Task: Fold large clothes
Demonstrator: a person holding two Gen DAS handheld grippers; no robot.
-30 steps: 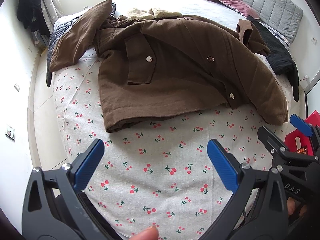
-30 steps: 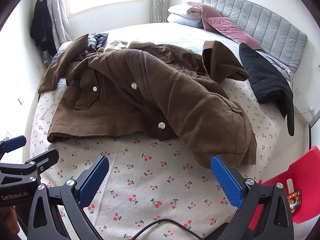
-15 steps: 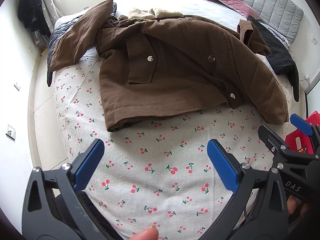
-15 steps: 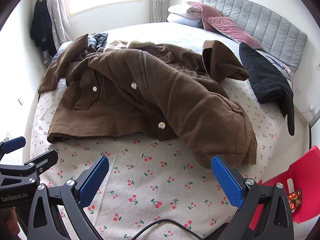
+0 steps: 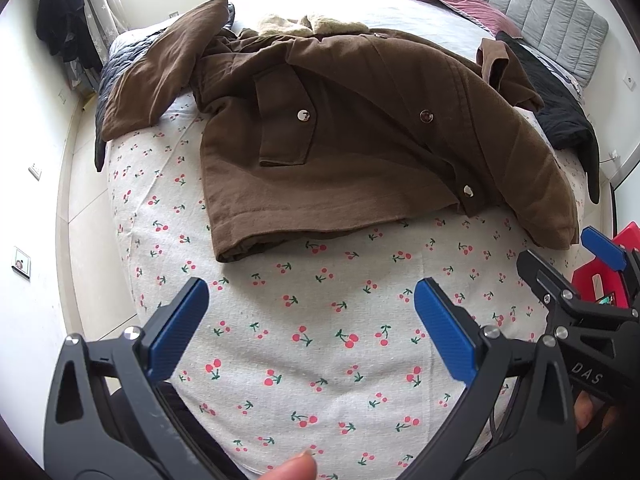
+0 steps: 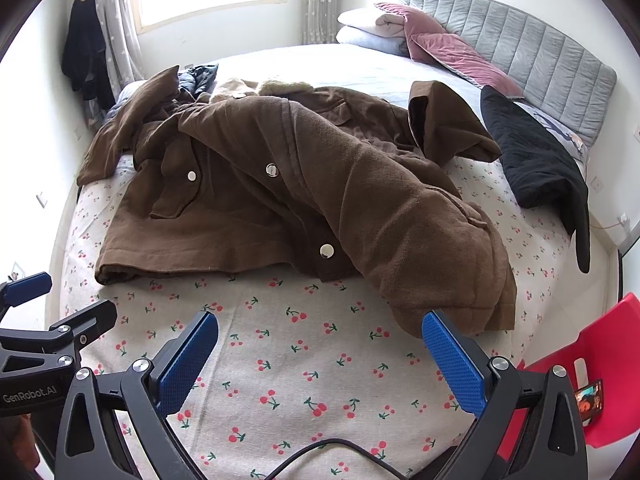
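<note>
A large brown coat with metal snap buttons and a fleece collar lies spread on the cherry-print bedsheet. One sleeve stretches to the left, the other lies folded across the front toward the right hem. My left gripper is open above the bare sheet, short of the coat's lower hem. My right gripper is open too, with its right pad close to the sleeve's cuff. Neither holds anything. The right gripper's blue tip shows at the right edge of the left wrist view.
A black garment lies at the bed's right side beside the grey headboard and pink pillows. A red chair stands at the lower right. A dark quilted item lies under the left sleeve. Floor borders the bed on the left.
Both grippers have edged slightly forward toward the coat's hem. Both are still open and the coat has not moved.
</note>
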